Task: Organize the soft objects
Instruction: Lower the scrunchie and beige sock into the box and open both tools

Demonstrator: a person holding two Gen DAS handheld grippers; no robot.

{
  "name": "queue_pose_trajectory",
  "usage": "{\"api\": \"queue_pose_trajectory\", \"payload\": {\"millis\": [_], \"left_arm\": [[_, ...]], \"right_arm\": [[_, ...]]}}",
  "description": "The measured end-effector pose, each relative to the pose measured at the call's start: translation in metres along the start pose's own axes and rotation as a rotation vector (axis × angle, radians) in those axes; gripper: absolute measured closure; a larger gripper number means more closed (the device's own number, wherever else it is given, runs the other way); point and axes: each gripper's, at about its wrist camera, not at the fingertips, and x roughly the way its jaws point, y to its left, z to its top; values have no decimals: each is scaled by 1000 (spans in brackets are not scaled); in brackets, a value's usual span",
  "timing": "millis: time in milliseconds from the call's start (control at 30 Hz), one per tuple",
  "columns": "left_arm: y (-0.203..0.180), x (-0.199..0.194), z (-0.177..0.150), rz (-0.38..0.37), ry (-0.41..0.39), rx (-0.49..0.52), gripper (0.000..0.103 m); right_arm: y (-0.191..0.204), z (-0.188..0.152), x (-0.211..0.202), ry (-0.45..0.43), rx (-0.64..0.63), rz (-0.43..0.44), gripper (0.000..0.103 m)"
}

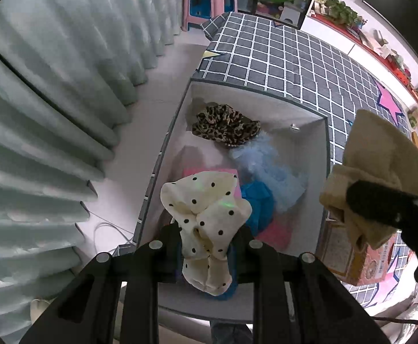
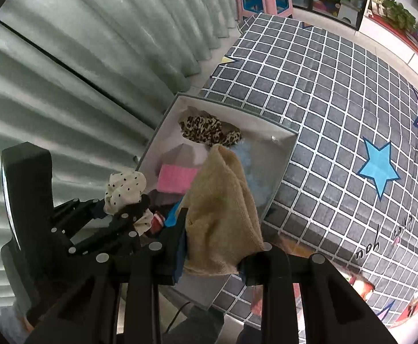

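A: And there it was — the left gripper was clamped on the polka-dot cloth, cream with black dots, bunched between its fingers and spilling out forward past the tips

B: Right, and just beyond those tips sat the white storage box, open-topped, directly ahead of and below the left claw. Inside it, farthest from the claw, lay the leopard-print cloth; nearer in, to the claw's right, the pale blue fluffy piece

A: And closer still, a bright blue cloth and a pink item, both partly hidden behind the dotted cloth

B: Over to the other hand: the right gripper was pinched shut on the tan cloth, which stood up in a peak forward of its fingers, over the near edge of the box

A: From that wrist view the left gripper showed off to the left, the dotted cloth puffing out of its tips

B: The box rested against the bed's grid-patterned cover, grey with white lines and stars, to the right of both claws, with pleated curtains away to their left
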Motion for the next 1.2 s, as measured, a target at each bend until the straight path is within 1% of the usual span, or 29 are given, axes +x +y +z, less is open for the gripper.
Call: {"api": "queue_pose_trajectory", "payload": {"millis": [500, 967, 1200], "left_arm": [[-1, 18, 13, 2, 25, 3, 77], [-6, 33, 23, 9, 51, 8, 77], [-8, 42, 27, 10, 68, 7, 77]], "right_arm": [[-3, 13, 22, 48, 22, 5, 73], [-9, 23, 36, 72, 38, 1, 73], [-14, 30, 45, 87, 67, 7, 73]]}}
